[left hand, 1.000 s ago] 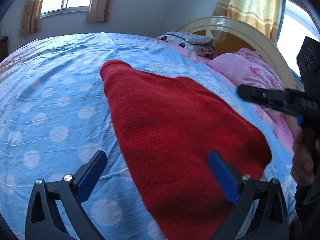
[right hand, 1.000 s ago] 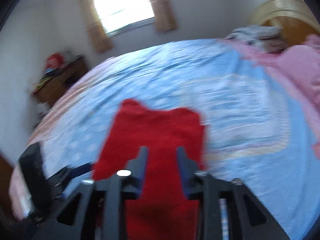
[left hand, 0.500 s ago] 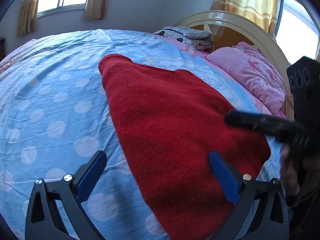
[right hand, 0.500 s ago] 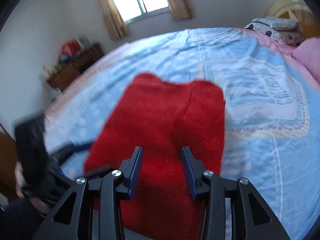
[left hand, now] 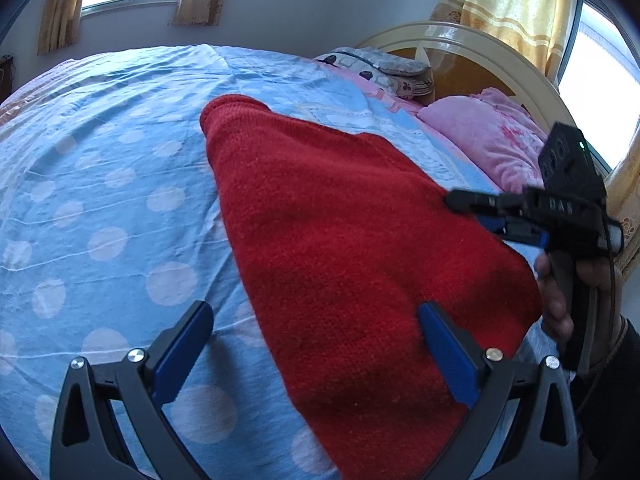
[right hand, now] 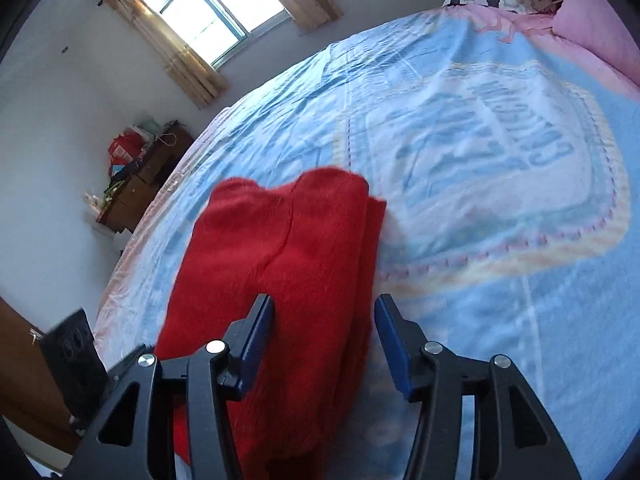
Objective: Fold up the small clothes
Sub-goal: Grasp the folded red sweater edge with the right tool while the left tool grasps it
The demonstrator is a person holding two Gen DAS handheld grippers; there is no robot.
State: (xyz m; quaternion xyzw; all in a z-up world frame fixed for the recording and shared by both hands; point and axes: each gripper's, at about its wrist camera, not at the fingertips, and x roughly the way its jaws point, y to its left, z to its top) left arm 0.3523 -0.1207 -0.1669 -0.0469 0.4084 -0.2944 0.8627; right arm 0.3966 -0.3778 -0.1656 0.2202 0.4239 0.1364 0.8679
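A red knitted garment [left hand: 360,248] lies folded lengthwise on the blue dotted bed sheet [left hand: 112,216]. My left gripper [left hand: 316,344] is open wide over its near left edge, with nothing between the pads. In the right wrist view the same red garment [right hand: 288,264] runs away from me. My right gripper [right hand: 324,336] straddles its right edge with the jaws opening, and the pads do not press the cloth. From the left wrist view the right gripper [left hand: 476,212] shows at the garment's right side, held by a hand [left hand: 560,304].
A pink pillow [left hand: 484,140] and a patterned cushion [left hand: 384,72] lie by the cream headboard [left hand: 480,44]. In the right wrist view a cluttered wooden dresser [right hand: 140,176] stands by the far wall, under a curtained window [right hand: 216,12]. The blue sheet [right hand: 500,160] stretches wide to the right.
My right gripper has come down and forward onto the garment's right edge, rolled, and its jaws have widened. The left gripper has stayed put, open.
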